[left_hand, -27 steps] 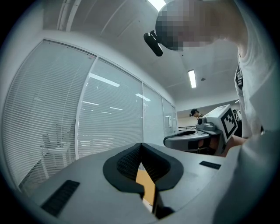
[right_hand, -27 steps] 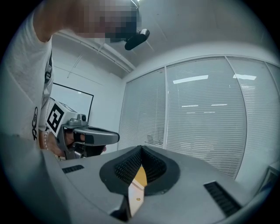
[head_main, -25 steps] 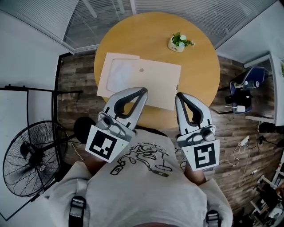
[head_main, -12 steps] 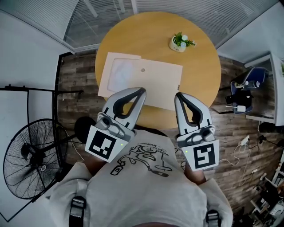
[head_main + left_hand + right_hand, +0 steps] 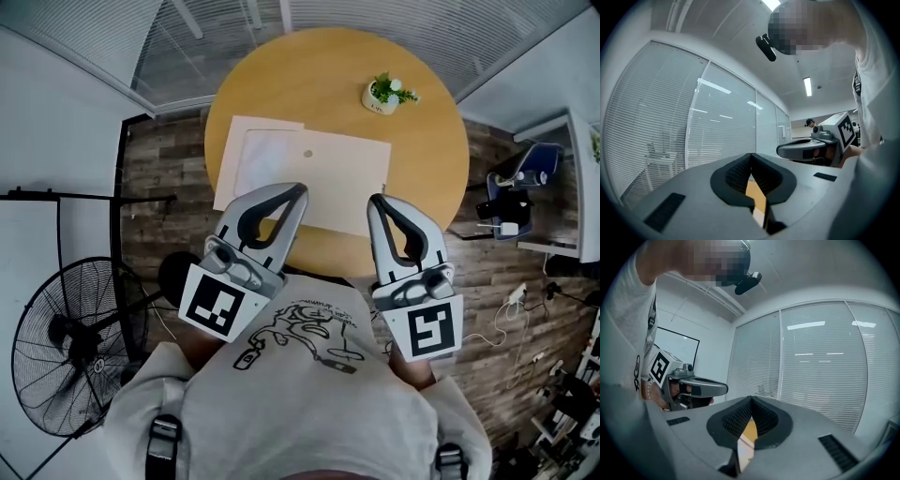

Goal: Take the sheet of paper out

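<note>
A flat beige envelope [image 5: 337,183] lies on the round wooden table [image 5: 422,159], with a paler sheet [image 5: 258,159] showing at its left part. In the head view my left gripper [image 5: 298,192] hovers over the envelope's near edge. Its jaws are shut with nothing between them, and their tips meet in the left gripper view [image 5: 751,154]. My right gripper [image 5: 375,201] is held beside it over the envelope's near right corner. It is shut too and holds nothing [image 5: 751,398]. Both point level, above the table.
A small potted plant [image 5: 386,93] stands at the table's far right. A standing fan [image 5: 66,328] is on the wooden floor at the left, and a chair with gear [image 5: 518,187] at the right. Glass walls with blinds [image 5: 670,122] stand beyond the table.
The table and envelope have slid slightly right and down in the head view as I move toward them. Both grippers stay side by side and shut.
</note>
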`<state>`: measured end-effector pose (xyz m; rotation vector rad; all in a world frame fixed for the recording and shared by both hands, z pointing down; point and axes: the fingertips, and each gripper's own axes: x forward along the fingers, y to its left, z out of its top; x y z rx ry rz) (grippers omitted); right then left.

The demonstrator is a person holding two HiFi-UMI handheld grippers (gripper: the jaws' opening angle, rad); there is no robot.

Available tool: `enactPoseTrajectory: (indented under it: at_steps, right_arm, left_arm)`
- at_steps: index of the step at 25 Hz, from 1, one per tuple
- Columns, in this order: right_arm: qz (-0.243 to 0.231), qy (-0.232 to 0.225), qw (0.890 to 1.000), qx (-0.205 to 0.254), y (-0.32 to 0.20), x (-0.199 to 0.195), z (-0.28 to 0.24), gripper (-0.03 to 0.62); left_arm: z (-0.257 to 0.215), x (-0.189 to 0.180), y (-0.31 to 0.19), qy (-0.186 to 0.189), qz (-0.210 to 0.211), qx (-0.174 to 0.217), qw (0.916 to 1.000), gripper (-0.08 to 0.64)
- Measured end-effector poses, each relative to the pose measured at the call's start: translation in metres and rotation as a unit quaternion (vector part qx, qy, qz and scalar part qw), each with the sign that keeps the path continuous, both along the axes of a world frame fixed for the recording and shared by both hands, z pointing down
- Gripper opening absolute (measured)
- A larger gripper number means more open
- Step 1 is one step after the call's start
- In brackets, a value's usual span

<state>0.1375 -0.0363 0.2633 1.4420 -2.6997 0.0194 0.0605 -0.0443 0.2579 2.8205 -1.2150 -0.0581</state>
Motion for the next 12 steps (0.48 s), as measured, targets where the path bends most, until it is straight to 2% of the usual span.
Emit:
enactPoseTrajectory:
  at_steps: [12]
  right_arm:
    - [0.015, 0.006, 1.000, 0.005, -0.017, -0.031, -0.006, 0.008]
  left_arm:
    - [-0.004, -0.030, -0.020, 0.007, 0.016, 0.005, 0.9998, 0.020]
